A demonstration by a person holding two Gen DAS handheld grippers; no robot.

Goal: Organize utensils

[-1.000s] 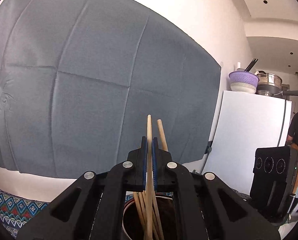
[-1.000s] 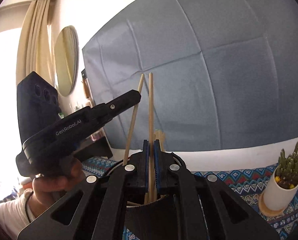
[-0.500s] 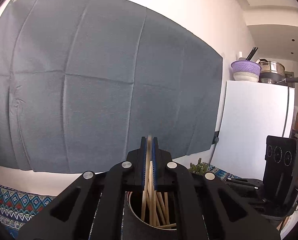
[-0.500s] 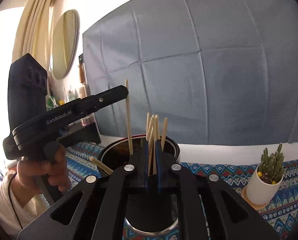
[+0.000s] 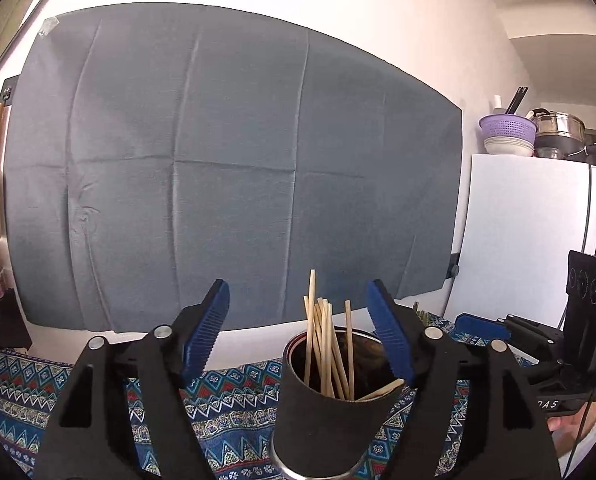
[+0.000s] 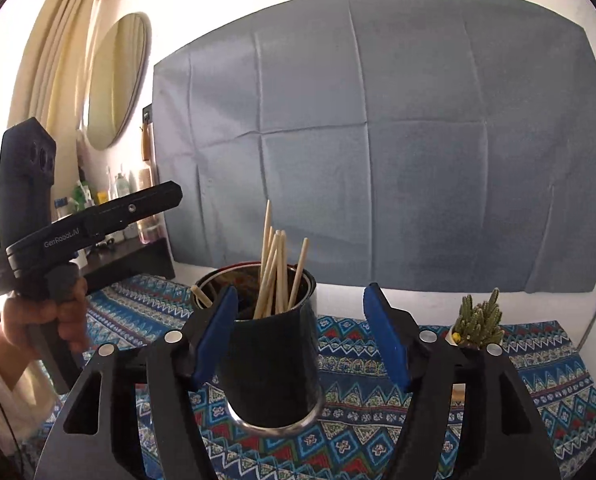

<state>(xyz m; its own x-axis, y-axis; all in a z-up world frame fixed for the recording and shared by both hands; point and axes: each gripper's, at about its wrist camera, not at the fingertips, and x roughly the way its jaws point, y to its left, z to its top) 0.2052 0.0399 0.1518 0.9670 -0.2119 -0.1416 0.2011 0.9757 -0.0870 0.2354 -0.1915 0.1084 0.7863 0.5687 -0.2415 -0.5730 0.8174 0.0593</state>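
My left hand-held gripper [image 5: 298, 320] has just been opening, and its blue pads [image 5: 205, 328] now stand wide apart with nothing pressed between them. My right hand-held gripper [image 6: 298, 324] has also just been opening. My left hand [image 6: 57, 312] grips its handle.

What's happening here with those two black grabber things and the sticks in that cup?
A person is tidying chopsticks into a dark holder cup on the patterned tablecloth, using handheld tongs in each hand. The jaws of both the left tongs and the right tongs have just been opening; nothing is pinched between them now. The chopsticks stand loosely in the cup.
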